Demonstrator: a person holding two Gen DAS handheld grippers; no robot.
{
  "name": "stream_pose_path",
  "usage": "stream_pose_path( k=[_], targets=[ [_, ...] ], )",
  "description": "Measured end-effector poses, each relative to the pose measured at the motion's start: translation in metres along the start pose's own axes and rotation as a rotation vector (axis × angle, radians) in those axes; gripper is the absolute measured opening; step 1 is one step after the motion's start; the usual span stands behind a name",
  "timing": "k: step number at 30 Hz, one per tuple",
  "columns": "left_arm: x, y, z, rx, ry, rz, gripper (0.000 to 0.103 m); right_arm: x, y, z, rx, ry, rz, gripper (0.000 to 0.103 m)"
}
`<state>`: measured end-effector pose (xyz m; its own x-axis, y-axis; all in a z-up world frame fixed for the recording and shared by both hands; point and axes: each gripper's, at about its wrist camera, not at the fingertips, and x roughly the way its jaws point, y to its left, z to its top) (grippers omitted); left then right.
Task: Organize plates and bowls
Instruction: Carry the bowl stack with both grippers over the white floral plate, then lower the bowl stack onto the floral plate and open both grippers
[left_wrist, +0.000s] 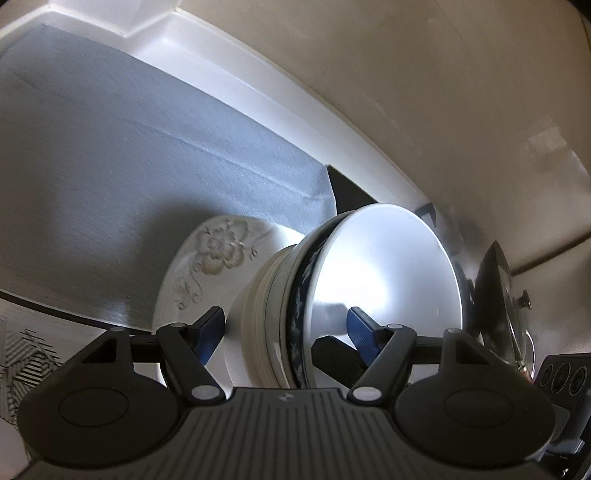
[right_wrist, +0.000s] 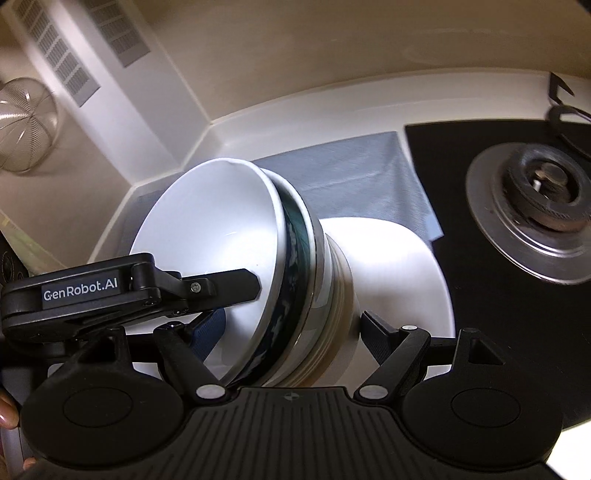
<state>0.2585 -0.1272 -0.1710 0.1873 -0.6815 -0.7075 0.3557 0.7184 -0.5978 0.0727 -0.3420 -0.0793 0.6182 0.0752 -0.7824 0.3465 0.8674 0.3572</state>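
Note:
A stack of nested bowls (left_wrist: 332, 295) stands on a white plate with an embossed flower (left_wrist: 207, 266). The top bowl is plain white and the one under it has a dark blue pattern. My left gripper (left_wrist: 286, 328) straddles the stack's rim, one finger inside the top bowl, one outside, jaws wide. My right gripper (right_wrist: 291, 332) straddles the same stack (right_wrist: 258, 266) from the other side, jaws wide, one blue pad inside the bowl. The left gripper's finger (right_wrist: 221, 286) shows in the right wrist view, reaching into the top bowl. The plate (right_wrist: 406, 266) lies under the stack.
A grey mat (left_wrist: 147, 147) covers the white counter (right_wrist: 314, 122) under the plate. A gas burner (right_wrist: 535, 199) on a black hob sits to the right. A wire mesh strainer (right_wrist: 22, 125) hangs at left. A glass lid (left_wrist: 506, 295) stands near the wall.

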Motion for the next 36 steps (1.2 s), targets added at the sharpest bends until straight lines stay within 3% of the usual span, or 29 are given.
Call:
stream_pose_path(
  k=[15,28,36],
  targets=[
    [0.037,-0.003,0.002,-0.004,0.055,0.032,0.077,0.017,-0.025,-0.004,0.051,0.052,-0.006,0.081],
    [0.049,-0.009,0.005,0.046,0.046,0.057,0.077,0.027,-0.031,0.0,0.052,0.078,-0.003,0.081],
    [0.052,-0.01,0.007,0.052,0.049,0.055,0.084,0.03,-0.032,0.001,0.051,0.087,0.015,0.081]
  ],
)
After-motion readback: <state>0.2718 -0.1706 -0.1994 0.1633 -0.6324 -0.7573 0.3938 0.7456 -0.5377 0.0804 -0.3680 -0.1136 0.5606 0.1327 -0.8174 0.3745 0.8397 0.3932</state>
